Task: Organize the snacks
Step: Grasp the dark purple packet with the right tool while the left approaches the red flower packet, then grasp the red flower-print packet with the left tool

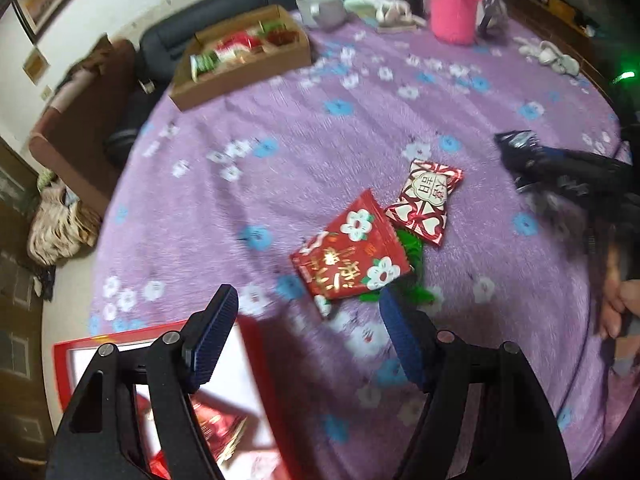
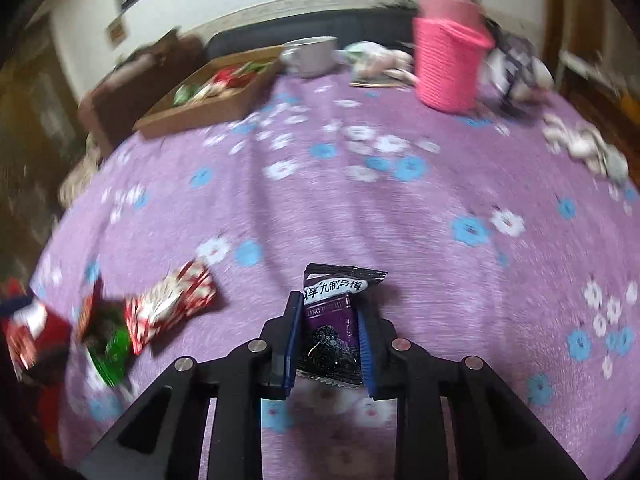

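My right gripper point(image 2: 329, 308) is shut on a dark purple plum packet point(image 2: 330, 332), both blue pads pressing its sides just above the purple flowered tablecloth point(image 2: 400, 220). The left wrist view shows that packet point(image 1: 516, 144) at the far right. My left gripper point(image 1: 308, 300) stands open with nothing between its fingers, just in front of a red packet with white flowers point(image 1: 352, 256). A green packet point(image 1: 412, 248) lies under that red one, and a red-and-white packet point(image 1: 426, 200) lies beside it. Those two appear at the left in the right wrist view, red-and-white point(image 2: 172, 304) and green point(image 2: 112, 344).
A cardboard box point(image 1: 240, 76) with sorted snacks sits at the far left edge. Under my left fingers a red-rimmed white tray point(image 1: 64, 356) holds red packets. A pink knitted cup point(image 1: 454, 8), a grey mug point(image 1: 324, 8) and small clutter line the back. A hand point(image 1: 616, 312) shows at right.
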The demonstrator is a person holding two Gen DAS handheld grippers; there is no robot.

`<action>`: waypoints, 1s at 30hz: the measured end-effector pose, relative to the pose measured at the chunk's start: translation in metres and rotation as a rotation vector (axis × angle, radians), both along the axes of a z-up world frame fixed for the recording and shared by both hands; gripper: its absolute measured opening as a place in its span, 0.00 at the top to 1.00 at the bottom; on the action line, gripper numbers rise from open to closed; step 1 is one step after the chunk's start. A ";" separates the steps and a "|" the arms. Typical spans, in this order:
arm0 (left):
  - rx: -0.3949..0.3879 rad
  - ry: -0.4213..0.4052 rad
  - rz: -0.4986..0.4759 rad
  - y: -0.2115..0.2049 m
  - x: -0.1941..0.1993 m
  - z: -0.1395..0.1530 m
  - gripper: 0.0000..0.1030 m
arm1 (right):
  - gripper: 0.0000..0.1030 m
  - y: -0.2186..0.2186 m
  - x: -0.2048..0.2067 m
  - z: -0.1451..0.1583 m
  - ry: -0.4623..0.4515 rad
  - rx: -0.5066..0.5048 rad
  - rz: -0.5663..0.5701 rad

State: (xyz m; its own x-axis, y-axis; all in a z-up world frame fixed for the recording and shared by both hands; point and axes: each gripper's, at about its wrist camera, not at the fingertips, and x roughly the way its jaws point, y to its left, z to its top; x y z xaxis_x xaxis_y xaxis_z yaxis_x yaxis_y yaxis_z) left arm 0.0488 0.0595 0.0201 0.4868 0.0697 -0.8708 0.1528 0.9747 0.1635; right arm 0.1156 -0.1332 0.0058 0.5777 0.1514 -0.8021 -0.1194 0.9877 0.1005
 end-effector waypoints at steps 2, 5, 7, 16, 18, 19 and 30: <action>-0.028 0.016 0.011 -0.005 0.009 -0.002 0.29 | 0.75 -0.011 0.002 0.001 0.019 0.064 -0.019; -0.085 0.015 0.033 -0.008 0.018 -0.002 0.29 | 0.75 -0.011 0.002 0.001 0.026 0.074 -0.018; -0.094 0.008 0.044 -0.007 0.023 -0.003 0.28 | 0.75 -0.011 0.002 0.001 0.032 0.087 -0.014; -0.171 -0.023 0.048 -0.006 0.023 -0.006 0.46 | 0.74 -0.008 0.004 -0.001 0.031 0.087 -0.016; -0.155 -0.045 0.019 -0.011 0.019 -0.003 0.64 | 0.74 -0.010 0.005 -0.001 0.033 0.097 -0.019; -0.148 -0.046 0.000 -0.015 0.017 -0.004 0.69 | 0.74 -0.009 0.005 -0.001 0.032 0.094 -0.018; -0.111 -0.024 -0.069 -0.018 0.014 0.005 0.54 | 0.73 -0.008 0.004 -0.001 0.031 0.090 -0.017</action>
State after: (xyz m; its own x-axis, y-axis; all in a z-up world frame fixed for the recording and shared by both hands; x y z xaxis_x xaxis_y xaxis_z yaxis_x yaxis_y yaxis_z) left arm 0.0628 0.0416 0.0255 0.5078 -0.0608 -0.8593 0.2174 0.9743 0.0596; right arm 0.1199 -0.1413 0.0049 0.5559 0.2141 -0.8032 -0.0979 0.9764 0.1925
